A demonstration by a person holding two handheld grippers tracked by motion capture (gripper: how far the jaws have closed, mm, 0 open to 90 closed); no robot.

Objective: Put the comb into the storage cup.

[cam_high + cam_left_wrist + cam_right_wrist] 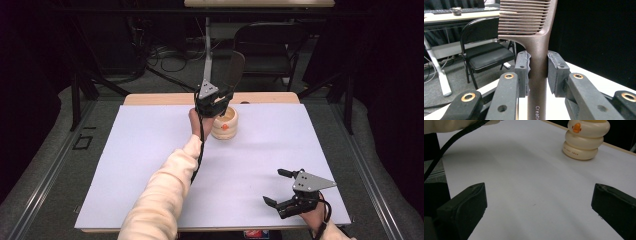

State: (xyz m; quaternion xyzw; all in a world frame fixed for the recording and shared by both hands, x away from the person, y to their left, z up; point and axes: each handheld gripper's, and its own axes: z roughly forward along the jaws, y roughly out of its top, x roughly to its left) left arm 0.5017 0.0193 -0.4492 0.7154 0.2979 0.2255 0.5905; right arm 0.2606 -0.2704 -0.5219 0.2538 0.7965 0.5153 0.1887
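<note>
Left tool (537,72) clenched on brown comb (537,50) handle, centre frame, teeth up; print reads "Creat…", rest cut off. Right tool (539,205) released, lower frame, over white worktop (524,170); cream duck-face holder (585,140) upper right

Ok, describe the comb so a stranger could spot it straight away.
Start at the white table and find the cream ringed holder near its far edge. Just above it the left gripper clamps the comb: brown, upright, teeth on top, unlike the pale, rounded holder.
</note>
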